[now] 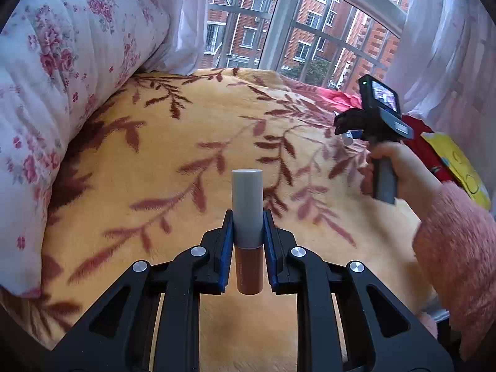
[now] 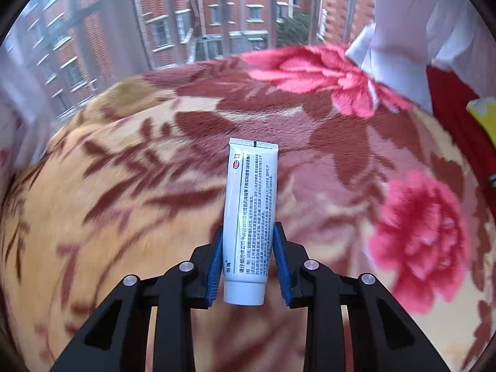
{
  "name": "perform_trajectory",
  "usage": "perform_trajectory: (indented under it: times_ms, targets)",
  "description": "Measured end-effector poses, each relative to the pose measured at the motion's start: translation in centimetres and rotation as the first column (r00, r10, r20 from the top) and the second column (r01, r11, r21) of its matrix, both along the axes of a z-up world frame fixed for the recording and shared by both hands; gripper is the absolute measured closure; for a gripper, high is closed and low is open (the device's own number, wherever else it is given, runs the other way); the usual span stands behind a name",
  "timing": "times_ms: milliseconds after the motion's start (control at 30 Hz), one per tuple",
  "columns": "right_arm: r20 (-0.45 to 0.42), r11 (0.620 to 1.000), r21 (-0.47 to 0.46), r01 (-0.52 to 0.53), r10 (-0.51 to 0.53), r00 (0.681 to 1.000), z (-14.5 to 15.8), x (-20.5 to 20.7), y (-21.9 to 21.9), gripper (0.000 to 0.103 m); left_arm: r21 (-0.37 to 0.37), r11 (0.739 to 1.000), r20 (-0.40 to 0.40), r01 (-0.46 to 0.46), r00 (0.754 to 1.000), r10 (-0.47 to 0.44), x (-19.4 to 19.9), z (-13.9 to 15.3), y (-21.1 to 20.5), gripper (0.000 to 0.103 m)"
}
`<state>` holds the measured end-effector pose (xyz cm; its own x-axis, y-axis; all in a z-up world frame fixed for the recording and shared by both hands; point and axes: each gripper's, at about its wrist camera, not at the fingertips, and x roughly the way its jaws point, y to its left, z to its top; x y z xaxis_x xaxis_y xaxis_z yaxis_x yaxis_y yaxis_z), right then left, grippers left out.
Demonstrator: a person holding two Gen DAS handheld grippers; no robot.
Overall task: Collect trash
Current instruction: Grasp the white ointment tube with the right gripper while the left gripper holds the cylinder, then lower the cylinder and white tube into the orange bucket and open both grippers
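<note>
My left gripper (image 1: 248, 217) is shut on a small tube with a grey cap and brown body (image 1: 248, 217), held above the yellow leaf-patterned blanket (image 1: 161, 161). My right gripper (image 2: 248, 229) is shut on a white ointment tube with printed text (image 2: 251, 204), cap end toward the camera, above the flowered part of the blanket (image 2: 341, 142). The right gripper also shows in the left wrist view (image 1: 344, 128) at the right, held by a hand in a pink fluffy sleeve, with the white tube's end just visible.
A rolled floral quilt (image 1: 62, 77) lies along the bed's left side. A red cloth (image 1: 421, 142) and a yellow item (image 1: 458, 167) lie at the right. A window with curtains (image 1: 449, 46) is behind the bed.
</note>
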<state>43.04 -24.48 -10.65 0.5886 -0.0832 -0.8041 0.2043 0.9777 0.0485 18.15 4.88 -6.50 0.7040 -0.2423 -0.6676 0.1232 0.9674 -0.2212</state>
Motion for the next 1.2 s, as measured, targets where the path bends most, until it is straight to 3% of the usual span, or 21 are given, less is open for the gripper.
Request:
perform_trajectory:
  times_ms: [233,367,600,767,900,967,1133,1200]
  targets:
    - [0.121,0.98,-0.09,-0.179,0.189,0.974,5.2,-13.9,2.5,0.073,0.033,0.999,0.027,-0.007,1.0,0.006,-4.6,1.9,-1.6,0.085]
    - [0.194,0.961,-0.097,-0.258,0.273,0.942,7.6,-22.9,3.0,0.073,0.065,0.998,0.047,-0.003,0.999,0.0,-7.6,2.8,-2.9,0.085]
    - [0.249,0.916,-0.098,-0.389,0.401,0.881,8.0,-36.1,3.6,0.072,0.132,0.991,0.01,0.036,0.999,-0.038,-12.5,1.7,-4.6,0.085]
    - [0.214,0.894,-0.086,-0.44,0.447,0.868,4.6,-42.9,4.1,0.072,0.183,0.979,-0.059,0.088,0.995,-0.078,-16.3,-1.4,-5.9,0.085]
    - [0.15,0.895,-0.003,-0.446,0.442,0.884,0.6,-45.2,4.1,0.072,0.188,0.971,-0.152,0.146,0.981,-0.118,-18.3,-5.1,-6.6,0.085]
    - [0.072,0.893,0.071,-0.445,0.44,0.895,-2.6,-45.4,4.3,0.072,0.213,0.962,-0.216,0.172,0.968,-0.125,-18.8,-7.9,-7.2,0.085]
    - [-0.1,0.902,0.173,-0.396,0.416,0.904,-9.2,-44.6,4.8,0.072,0.163,0.951,-0.435,0.261,0.884,-0.168,-18.0,-14.8,-8.5,0.085]
    - [-0.151,0.909,0.196,-0.369,0.4,0.904,-11.0,-44.2,4.8,0.071,0.183,0.949,-0.49,0.258,0.861,-0.139,-17.6,-17.1,-8.8,0.085]
